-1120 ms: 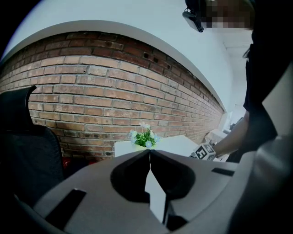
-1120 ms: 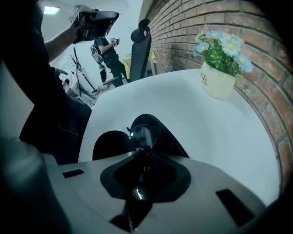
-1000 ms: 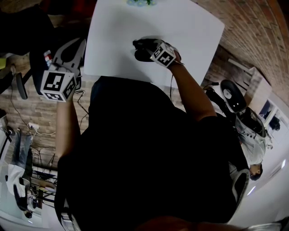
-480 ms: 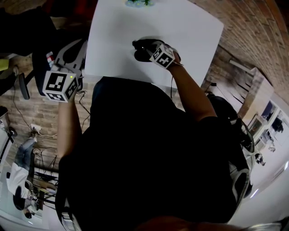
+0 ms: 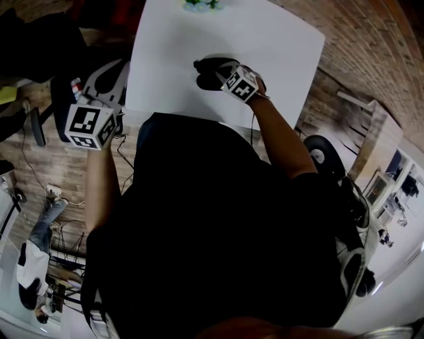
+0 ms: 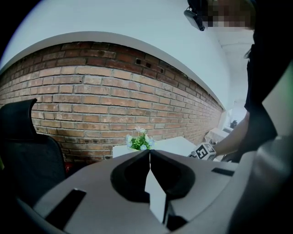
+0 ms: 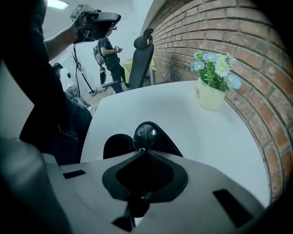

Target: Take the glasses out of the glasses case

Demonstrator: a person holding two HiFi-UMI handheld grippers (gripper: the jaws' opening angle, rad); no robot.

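Note:
The black glasses case [image 5: 207, 73] lies near the middle of the white table [image 5: 278, 46]. In the right gripper view it shows as a glossy rounded shell [image 7: 145, 134] with a matte dark part [image 7: 116, 145] beside it. My right gripper [image 5: 217, 74] [image 7: 142, 151] is at the case, its jaws together on the glossy shell's near edge. The glasses themselves I cannot make out. My left gripper [image 5: 112, 67] [image 6: 149, 153] is held up in the air off the table's left side, jaws shut with nothing in them.
A small pot of flowers [image 7: 210, 93] [image 5: 202, 4] [image 6: 138, 142] stands at the table's far edge by the brick wall [image 7: 238, 32]. A black office chair [image 7: 142, 55] and a standing person [image 7: 108, 48] are beyond the table's left end.
The left gripper has drifted slightly to the right. The right gripper stays on the case in the same spot.

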